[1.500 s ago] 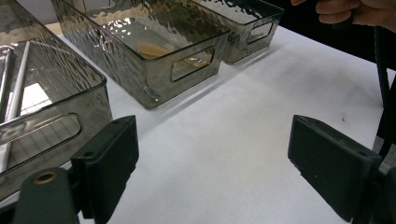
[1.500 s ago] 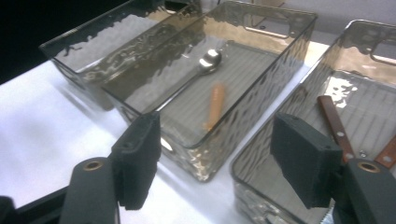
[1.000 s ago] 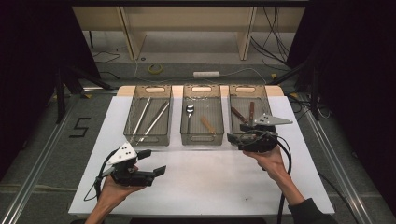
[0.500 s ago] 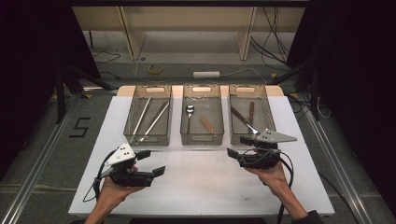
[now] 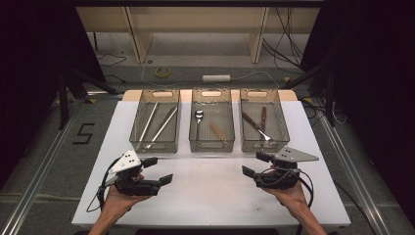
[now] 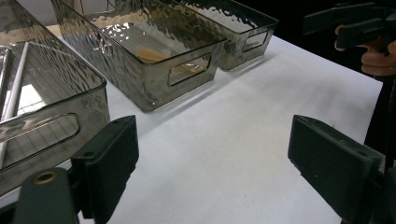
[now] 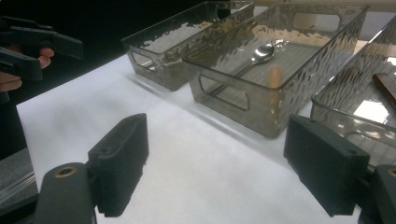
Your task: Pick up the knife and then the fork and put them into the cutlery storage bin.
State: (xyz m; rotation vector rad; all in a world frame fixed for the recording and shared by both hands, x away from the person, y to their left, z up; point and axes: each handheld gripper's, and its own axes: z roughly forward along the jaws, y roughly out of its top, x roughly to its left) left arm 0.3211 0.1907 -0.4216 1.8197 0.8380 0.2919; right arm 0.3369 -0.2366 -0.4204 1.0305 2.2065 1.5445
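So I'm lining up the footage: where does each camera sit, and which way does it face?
High view: above the person's side, looking forward and down on the white table; both forearms, left gripper, right gripper.
Left gripper view: rides that gripper, facing the bins.
Right gripper view: rides that gripper, facing the bins.
Shared: the middle bin.

Left of the left gripper, the nearest clear bin is running off frame, its white rods getting cut short.
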